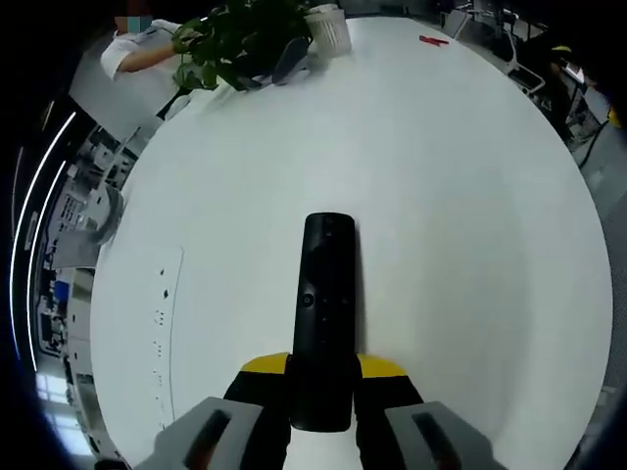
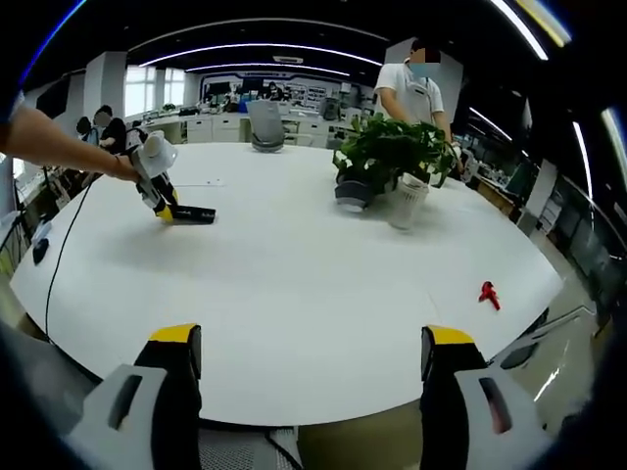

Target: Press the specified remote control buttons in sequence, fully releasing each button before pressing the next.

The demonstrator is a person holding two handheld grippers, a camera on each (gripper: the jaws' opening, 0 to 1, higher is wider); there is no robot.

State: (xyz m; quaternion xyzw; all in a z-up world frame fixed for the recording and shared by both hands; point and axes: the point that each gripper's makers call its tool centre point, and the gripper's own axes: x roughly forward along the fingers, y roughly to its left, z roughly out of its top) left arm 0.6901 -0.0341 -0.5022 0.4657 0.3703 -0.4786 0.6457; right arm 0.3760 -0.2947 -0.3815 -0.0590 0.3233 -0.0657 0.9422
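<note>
Item 1, left tongs (image 1: 321,392): I have them clenched on the near end of the remote control (image 1: 324,313), yellow-tipped jaws on either side of its body. In the right gripper view I see the same tongs (image 2: 167,211) at the far left of the worktop, a person's arm behind them, the remote (image 2: 193,214) sticking out level over the surface

Item 2, remote control: black, slim, long; it points away from my left camera, buttons facing up, over the white worktop (image 1: 441,215)

Item 3, right tongs (image 2: 312,364): released, jaws wide apart with nothing between them, at the near edge of the worktop, well apart from the remote

Item 4, worktop: large, white, rounded

Item 5, potted plant (image 2: 392,152): leafy, green, on the far side of the worktop, with a white ribbed cup (image 2: 408,203) just beside it

Item 6, small red object (image 2: 488,294): lies near the right edge; too small for me to tell what it is

Item 7, person in a white shirt (image 2: 409,93): stands behind the plant
</note>
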